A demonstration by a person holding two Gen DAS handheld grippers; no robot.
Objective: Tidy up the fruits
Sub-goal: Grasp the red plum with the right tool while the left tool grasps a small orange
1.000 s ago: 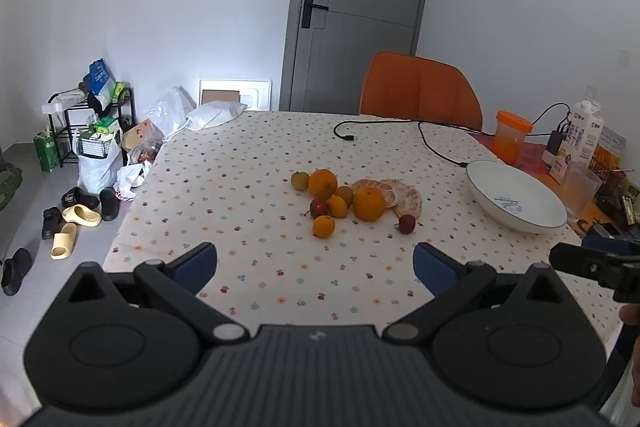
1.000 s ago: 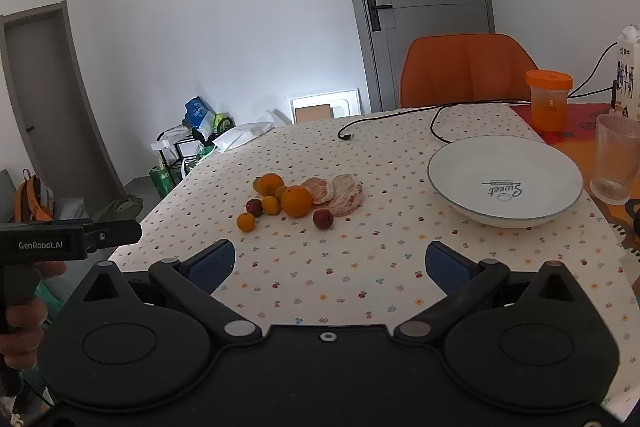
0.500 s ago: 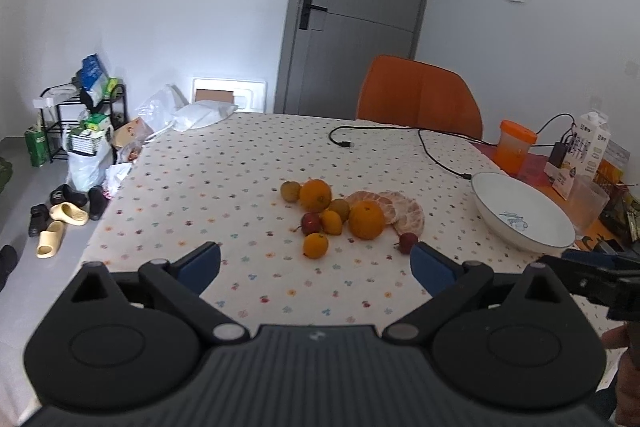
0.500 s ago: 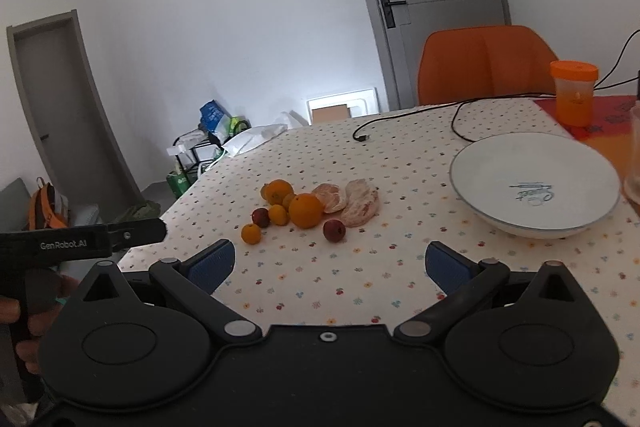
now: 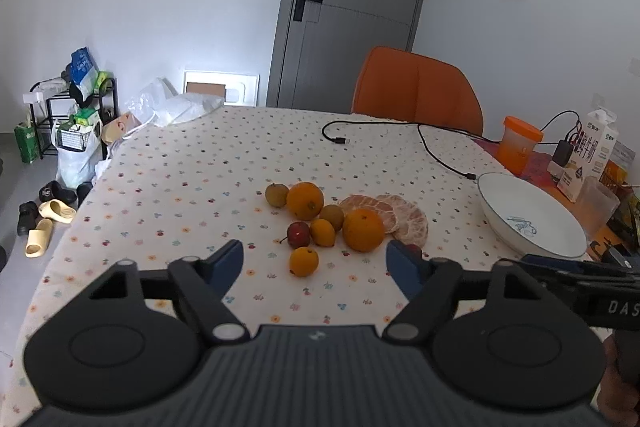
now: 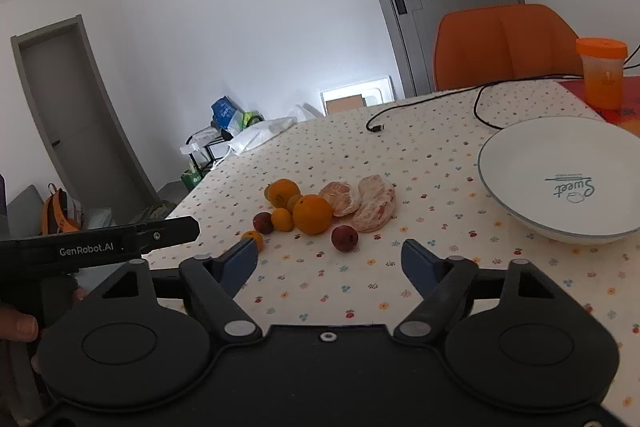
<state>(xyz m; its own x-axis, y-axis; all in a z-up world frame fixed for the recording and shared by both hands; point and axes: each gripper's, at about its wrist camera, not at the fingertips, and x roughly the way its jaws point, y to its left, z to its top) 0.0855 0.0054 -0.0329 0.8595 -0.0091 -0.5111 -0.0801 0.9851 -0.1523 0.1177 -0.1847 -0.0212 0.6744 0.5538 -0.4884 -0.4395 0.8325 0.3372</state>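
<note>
White walls and a grey door [image 5: 352, 7] back a table with a dotted cloth [image 5: 192, 187], where the fruit pile [image 5: 340, 223] sits mid-frame, well left of the empty white bowl [image 6: 560, 187]. Both the left gripper [image 5: 315, 259] and the right gripper [image 6: 328, 259] have just been closing partway, jaws apart with nothing between them. A dark red fruit [image 5: 414, 249] behind the left gripper's right finger is perhaps a cherry.

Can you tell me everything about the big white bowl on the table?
The bowl is wide, shallow and round. It looks like glossy white ceramic, with a thin dark line around its rim. Printed inside is the word "Sweet" with a small drawing. It stands upright and has nothing in it. It rests on the dotted tablecloth, to the right of the fruit pile and apart from it. Neither gripper touches it.
</note>
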